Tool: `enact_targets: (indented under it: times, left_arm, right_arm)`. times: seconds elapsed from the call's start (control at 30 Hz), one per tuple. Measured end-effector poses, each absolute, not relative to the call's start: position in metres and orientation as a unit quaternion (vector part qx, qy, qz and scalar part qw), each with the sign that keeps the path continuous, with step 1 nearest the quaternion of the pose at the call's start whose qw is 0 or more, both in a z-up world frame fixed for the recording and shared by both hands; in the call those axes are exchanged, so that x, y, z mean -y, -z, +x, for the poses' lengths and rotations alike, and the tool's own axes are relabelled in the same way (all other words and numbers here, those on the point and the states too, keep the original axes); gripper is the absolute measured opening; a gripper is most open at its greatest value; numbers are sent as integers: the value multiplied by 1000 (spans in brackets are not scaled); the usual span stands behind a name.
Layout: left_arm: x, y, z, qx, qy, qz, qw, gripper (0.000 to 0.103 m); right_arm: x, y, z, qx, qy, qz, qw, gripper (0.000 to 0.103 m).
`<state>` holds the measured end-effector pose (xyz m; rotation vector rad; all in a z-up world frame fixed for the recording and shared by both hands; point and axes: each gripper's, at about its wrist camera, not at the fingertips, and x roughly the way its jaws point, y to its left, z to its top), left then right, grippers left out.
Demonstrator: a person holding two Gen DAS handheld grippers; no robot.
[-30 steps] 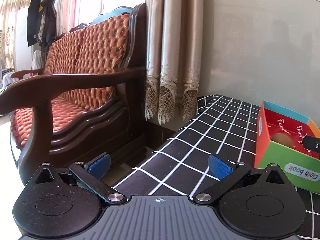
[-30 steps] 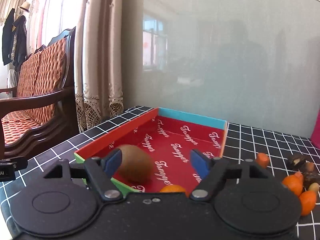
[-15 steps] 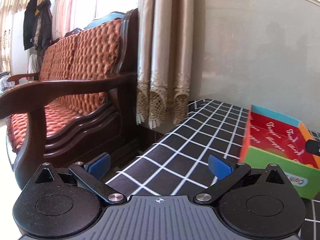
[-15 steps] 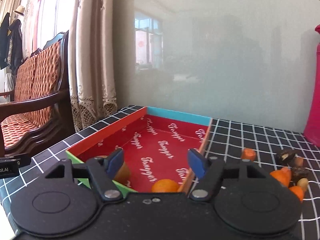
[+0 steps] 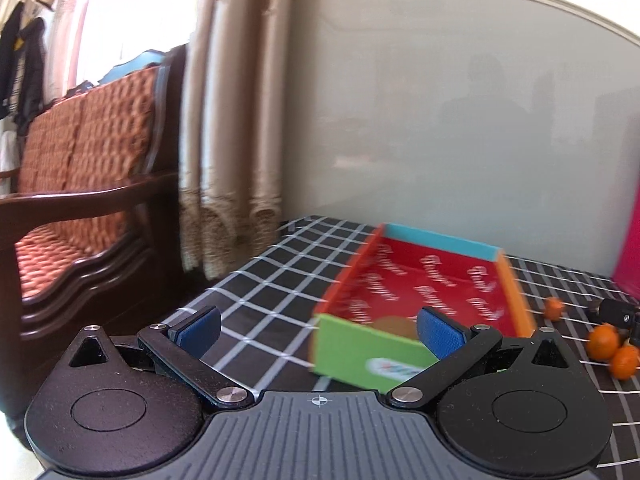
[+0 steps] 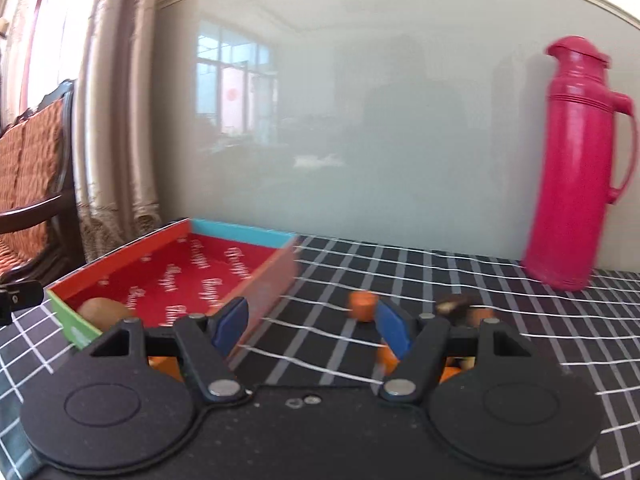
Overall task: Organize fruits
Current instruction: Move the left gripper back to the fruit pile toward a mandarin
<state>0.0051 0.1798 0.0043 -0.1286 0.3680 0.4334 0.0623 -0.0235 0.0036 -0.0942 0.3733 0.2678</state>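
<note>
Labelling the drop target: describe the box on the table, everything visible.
The box is a shallow open tray, cardboard by its look: red floor with white script, red left wall, blue far wall, orange right wall, green near wall bearing a label. It sits flat on the checked tablecloth. A brown kiwi lies inside near the green wall.

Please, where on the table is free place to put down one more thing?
Free: the checked cloth between the box and the red flask; also the cloth left of the box, toward the curtain. Crowded: the small orange fruits right of the box.
</note>
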Motion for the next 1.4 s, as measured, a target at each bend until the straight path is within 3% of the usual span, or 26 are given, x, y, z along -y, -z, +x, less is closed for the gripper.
enact_targets:
  times: [0.33, 1.27, 1.4]
  left_arm:
    - [-105, -6, 29, -186, -137, -15, 973, 103]
    - [37, 19, 89, -238, 4, 2, 971, 102]
    - [53, 23, 98, -250, 21, 4, 968, 89]
  right_arm:
    - [97, -8, 58, -183, -66, -29, 980, 69]
    - [243, 1, 39, -208, 68, -3, 976, 71]
    - [255, 5, 38, -217, 78, -1, 973, 72]
